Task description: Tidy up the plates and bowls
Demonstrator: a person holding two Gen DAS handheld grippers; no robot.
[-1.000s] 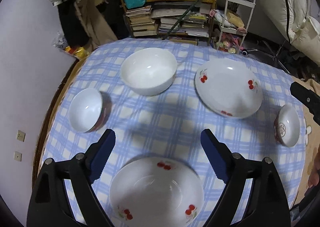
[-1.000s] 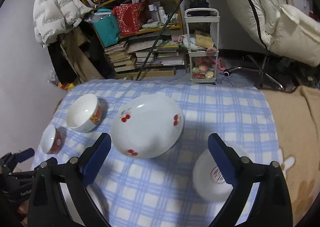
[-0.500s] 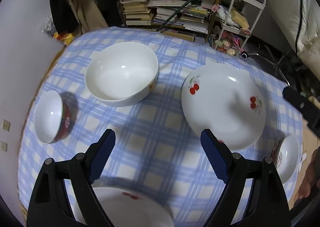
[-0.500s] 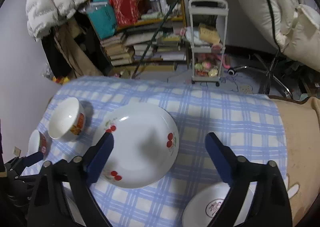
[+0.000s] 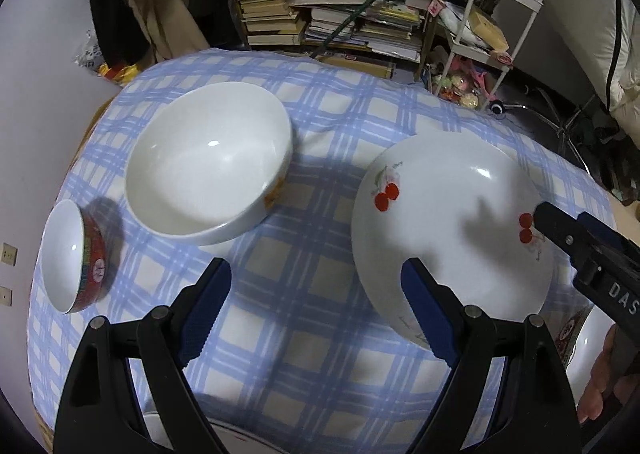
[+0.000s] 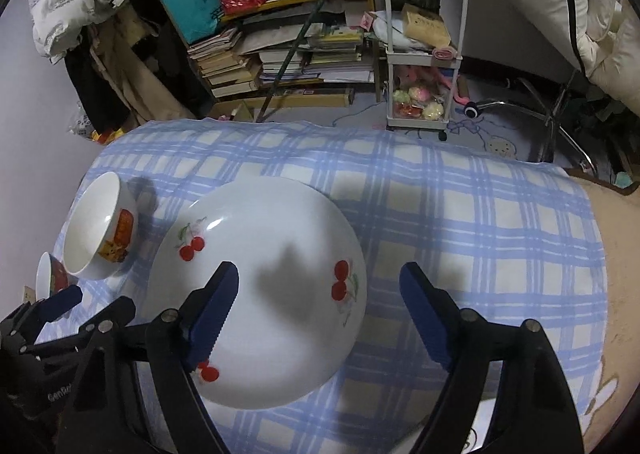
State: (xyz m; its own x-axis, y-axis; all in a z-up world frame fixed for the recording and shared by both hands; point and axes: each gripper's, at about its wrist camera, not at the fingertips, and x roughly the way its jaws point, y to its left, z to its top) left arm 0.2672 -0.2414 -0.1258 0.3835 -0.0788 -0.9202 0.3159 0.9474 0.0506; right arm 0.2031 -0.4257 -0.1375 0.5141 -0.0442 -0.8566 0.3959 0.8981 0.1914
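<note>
The left gripper (image 5: 316, 310) hangs over the checked tablecloth (image 5: 304, 334), fingers spread wide, nothing between them. Its right finger (image 5: 428, 318) overlaps the near edge of the cherry plate (image 5: 448, 222) in the left wrist view; whether it touches, that cannot be told. Far left of the gap sits the big white bowl (image 5: 208, 170), upright on the cloth. Left again, near the table edge, the small red bowl (image 5: 74, 256) looks tipped toward its side, red outside facing right. At the very bottom, a sliver of another white dish (image 5: 160, 430) peeks out beneath the left gripper.

Over to the right gripper (image 6: 320, 318): also wide apart, holding nothing. Its left finger (image 6: 212, 310) stands in front of the cherry plate (image 6: 260, 294), its right finger (image 6: 424, 318) over bare tablecloth (image 6: 480, 234). So the plate lies on the cloth, partly in the span of this gripper, with a dark shadow across its middle. Left of the plate stands the white bowl (image 6: 98, 230) with an orange picture on its side, and the red bowl (image 6: 52, 278) shows just beyond it, at the left edge. The left gripper (image 6: 60, 314) pokes in at lower left. In the left wrist view the right gripper (image 5: 584, 250) enters from the right over the plate's rim, and another small bowl (image 5: 580, 338) is partly hidden below it.

In the far background, a cluttered bookshelf (image 6: 280, 38) and a white trolley (image 6: 424, 46).
</note>
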